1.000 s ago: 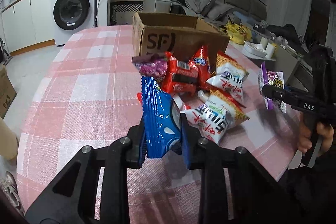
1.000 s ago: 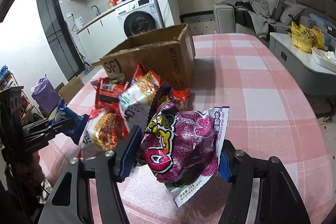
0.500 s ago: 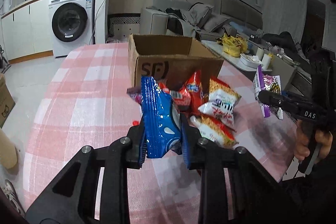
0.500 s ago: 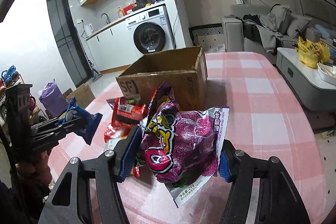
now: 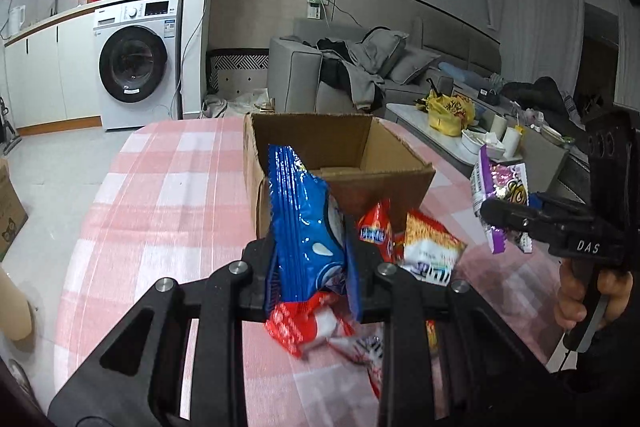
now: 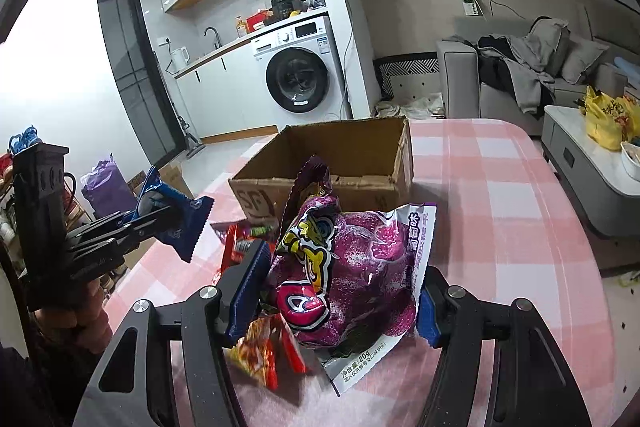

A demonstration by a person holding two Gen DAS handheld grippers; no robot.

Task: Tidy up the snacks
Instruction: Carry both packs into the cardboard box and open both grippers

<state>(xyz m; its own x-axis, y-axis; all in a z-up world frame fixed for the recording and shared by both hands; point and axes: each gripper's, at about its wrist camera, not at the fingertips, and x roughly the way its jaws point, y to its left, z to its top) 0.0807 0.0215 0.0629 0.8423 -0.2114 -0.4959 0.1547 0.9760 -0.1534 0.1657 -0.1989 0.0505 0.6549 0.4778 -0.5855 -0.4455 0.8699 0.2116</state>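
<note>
My left gripper is shut on a blue snack packet and holds it in the air in front of the open cardboard box. My right gripper is shut on a purple snack bag, also held up short of the box. Each gripper shows in the other's view: the right one with the purple bag at the right, the left one with the blue packet at the left. Several red and orange snack packets lie on the table below, before the box.
The table has a pink and white checked cloth. A low table with a yellow bag stands to the right of it. A washing machine and a grey sofa are behind. Loose packets lie under my right gripper.
Both grippers have risen with their packets; the views now look down into the box, and the snack pile sits lower in the frames. Both grips are unchanged.
</note>
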